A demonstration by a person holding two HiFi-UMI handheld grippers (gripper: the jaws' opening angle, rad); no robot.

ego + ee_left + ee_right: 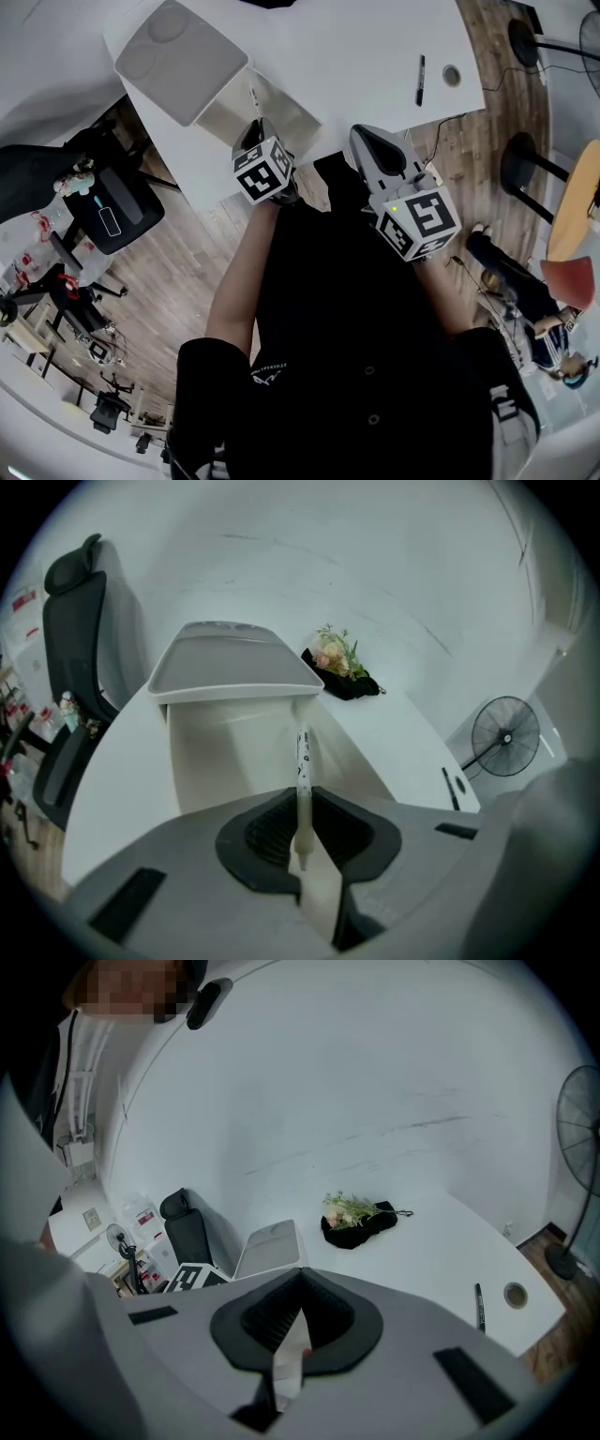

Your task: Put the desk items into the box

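The box point(202, 752) stands open on the white desk point(356, 56), its lid point(230, 667) tipped back on the far side, and what shows of its inside is bare pale wall. The left gripper point(302, 829) hangs at the box's near edge with its 2 jaws closed on 1 white pen point(303, 761), gripped near its lower end. The pen's printed barrel points forward across the box's opening. The head view also shows the pen reaching over that opening, though I cannot tell whether its tip dips below the rim. The right gripper point(298, 1324) is held to the right of the box, above the desk's near edge. Its jaws are drawn almost together with only a thin slit between the pads, and it grips nothing. Well to the right of the box, 1 black marker point(420, 80) lies on the desk, and just beside it, on the side away from the box, is 1 small round thing point(452, 75) too small to identify. Beyond the box and to its right, near the desk's far edge, a bunch of flowers point(339, 658) lies in a dark wrap. To the left of the box, off the desk, stands a black office chair point(75, 630). Far to the right of the box, past the desk's end, is a floor fan point(506, 735).
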